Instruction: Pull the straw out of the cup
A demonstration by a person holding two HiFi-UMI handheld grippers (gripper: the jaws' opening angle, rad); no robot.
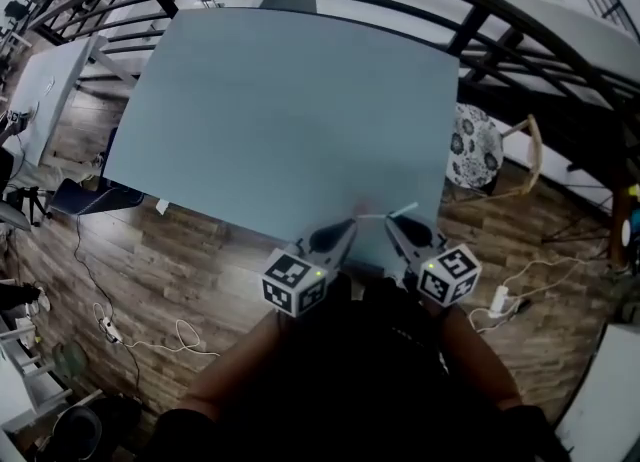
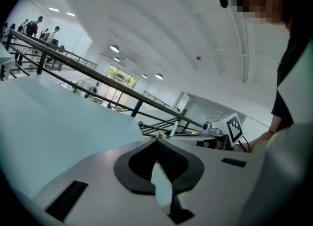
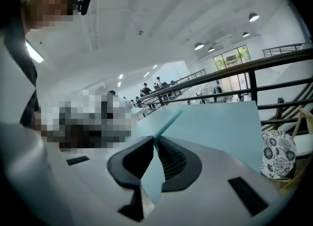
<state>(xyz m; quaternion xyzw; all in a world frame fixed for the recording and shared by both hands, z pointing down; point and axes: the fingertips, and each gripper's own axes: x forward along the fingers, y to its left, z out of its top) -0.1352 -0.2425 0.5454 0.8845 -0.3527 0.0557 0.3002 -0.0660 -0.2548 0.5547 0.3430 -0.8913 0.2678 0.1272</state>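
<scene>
the right gripper (image 1: 392,222) is clamped on the straw (image 1: 392,214) – in the right gripper view its black jaws pinch together at the tips of the right gripper (image 3: 152,139), and the pale teal straw (image 3: 168,122) sticks out from between them, slanting up and to the right. from the head view the straw lies nearly level in the air just above the near edge of the pale blue-grey table (image 1: 280,100), its right end tipped a little upward, between the tips of the two grippers. the left gripper (image 1: 348,226) sits just beside it on the left; in the left gripper view the tips of the left gripper (image 2: 156,142) are closed against each other, and i can make out nothing between them. beyond those jaws the straw (image 2: 174,128) shows as a small pale sliver next to the right gripper's marker cube (image 2: 234,128). each gripper carries such a cube, printed with black-and-white square marker patterns – blocks rather than letters. a chair with a floral cushion (image 1: 475,150) stands on the wooden floor (image 1: 150,280) at the table's right side, and a white power strip (image 1: 498,300) lies on the floor to the right of the grippers.
</scene>
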